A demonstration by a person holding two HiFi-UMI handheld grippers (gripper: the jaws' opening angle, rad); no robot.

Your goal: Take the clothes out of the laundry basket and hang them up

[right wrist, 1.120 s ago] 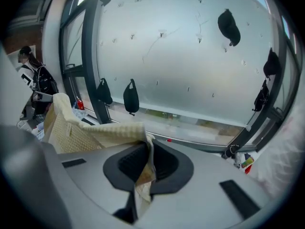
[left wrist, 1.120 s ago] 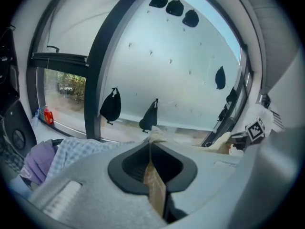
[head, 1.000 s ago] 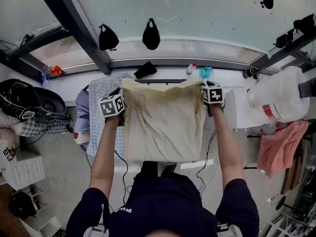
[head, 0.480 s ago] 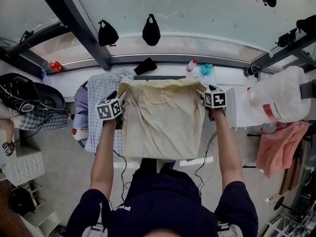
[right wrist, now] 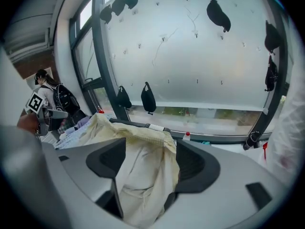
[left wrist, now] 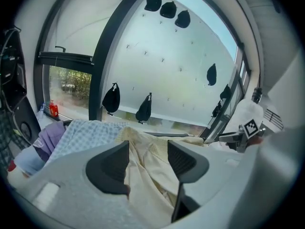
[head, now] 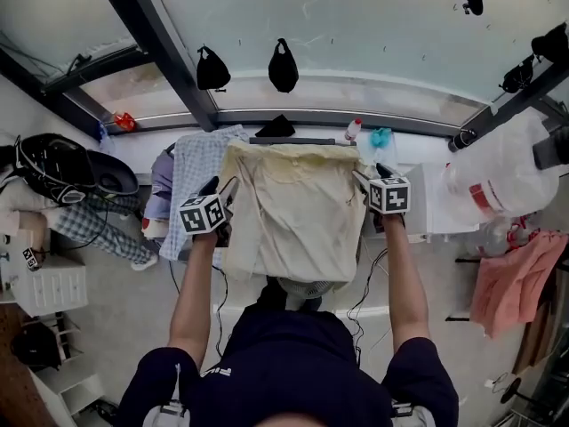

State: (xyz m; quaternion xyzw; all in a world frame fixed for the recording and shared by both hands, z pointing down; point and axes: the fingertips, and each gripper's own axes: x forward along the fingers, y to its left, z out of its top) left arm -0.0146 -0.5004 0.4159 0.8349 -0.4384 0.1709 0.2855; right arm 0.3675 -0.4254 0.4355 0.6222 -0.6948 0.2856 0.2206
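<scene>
Black pouches (head: 283, 65) on frosted window (head: 382, 34); black backpack (head: 49, 163) at left

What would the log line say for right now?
step: cream shirt draped over rail | left hand-held gripper: jaws just opening, shirt between, unpinched | right hand-held gripper: same

Straight ahead, cream shirt (head: 298, 212) — checked cloth (head: 197, 174) leftward

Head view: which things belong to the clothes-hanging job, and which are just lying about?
Job in hand:
- cream shirt, draped over the rail
- blue checked shirt beside it

Lying about:
- black bags on the window
- white bottle and red container on the sill
- black backpack at left
</scene>
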